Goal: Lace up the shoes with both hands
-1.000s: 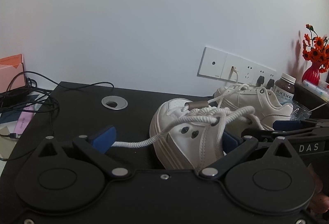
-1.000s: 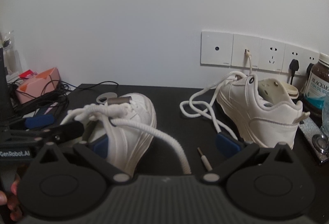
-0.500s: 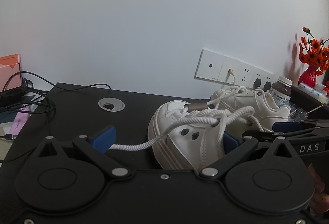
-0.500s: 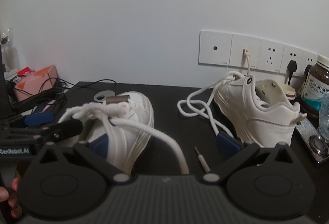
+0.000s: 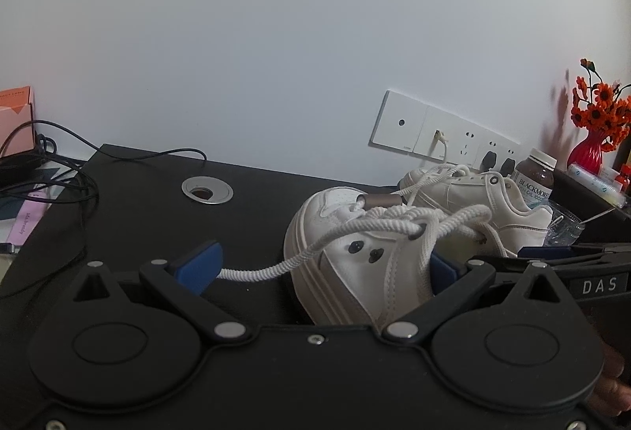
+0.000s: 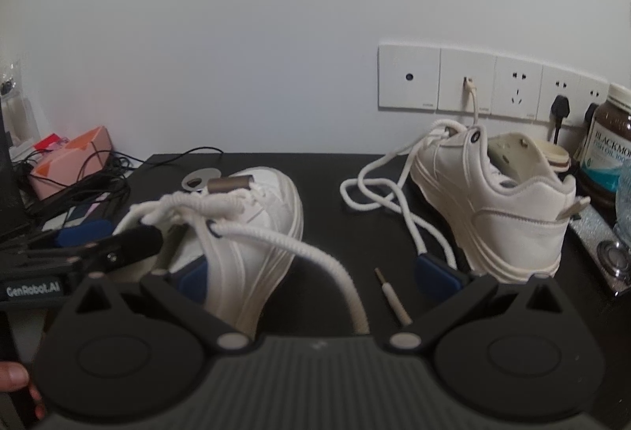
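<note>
A: Where is the shoe being laced?

B: The near shoe (image 5: pixel 355 260) stands on the dark surface (image 5: pixel 138 201), heel toward both cameras, sitting between the two tools. In the left wrist view it fills the middle and runs toward four o'clock.

A: And the left gripper (image 5: pixel 319 268)?

B: Its fingers (image 5: pixel 199 266) are spread wide. One end of the lace (image 5: pixel 268 270) runs from the top eyelet down toward eight o'clock and meets the inner face of the blue pad there. It lies against that pad only; nothing pinches it.

A: The right gripper (image 6: pixel 315 274)?

B: Also spread apart, with the shoe's heel just inside its left finger. The other lace end (image 6: pixel 315 252) arches from the right-hand eyelet down toward six o'clock and vanishes behind the tool's body, so I cannot tell where its tip lies.

A: Why hold them like that?

B: My guess: each tool takes one lace end on its own side, so the ends can be drawn apart evenly before crossing or tying. The laces already bunch thickly over the tongue, so threading looks mostly done.

A: Anything else nearby?

B: A second shoe (image 6: pixel 497 201) at two o'clock near the wall sockets (image 6: pixel 465 83), its lace loose, and a small pin (image 6: pixel 392 298) lying between the shoes.
</note>
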The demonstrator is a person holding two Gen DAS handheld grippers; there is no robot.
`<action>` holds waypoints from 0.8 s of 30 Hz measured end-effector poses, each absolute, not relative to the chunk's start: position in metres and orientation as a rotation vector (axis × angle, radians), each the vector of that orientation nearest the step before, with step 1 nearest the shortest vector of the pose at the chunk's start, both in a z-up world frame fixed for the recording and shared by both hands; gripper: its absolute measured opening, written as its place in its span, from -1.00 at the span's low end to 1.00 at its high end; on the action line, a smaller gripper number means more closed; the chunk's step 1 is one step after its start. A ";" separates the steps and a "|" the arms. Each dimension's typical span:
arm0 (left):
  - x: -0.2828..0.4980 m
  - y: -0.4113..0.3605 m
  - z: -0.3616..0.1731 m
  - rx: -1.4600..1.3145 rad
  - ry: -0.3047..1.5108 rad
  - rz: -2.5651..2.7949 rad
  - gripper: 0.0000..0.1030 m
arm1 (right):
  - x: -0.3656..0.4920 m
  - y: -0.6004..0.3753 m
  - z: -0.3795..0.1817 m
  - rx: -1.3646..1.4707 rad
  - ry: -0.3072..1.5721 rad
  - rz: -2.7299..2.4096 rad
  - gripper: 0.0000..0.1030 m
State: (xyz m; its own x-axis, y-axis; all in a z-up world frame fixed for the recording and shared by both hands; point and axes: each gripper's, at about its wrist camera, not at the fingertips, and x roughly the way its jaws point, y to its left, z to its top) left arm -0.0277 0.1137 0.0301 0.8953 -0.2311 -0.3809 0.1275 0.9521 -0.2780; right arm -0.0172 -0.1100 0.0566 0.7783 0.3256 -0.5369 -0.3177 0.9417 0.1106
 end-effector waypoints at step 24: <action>-0.019 0.121 0.022 -0.319 0.471 -0.228 1.00 | -0.014 -0.116 0.051 0.084 0.640 0.408 0.99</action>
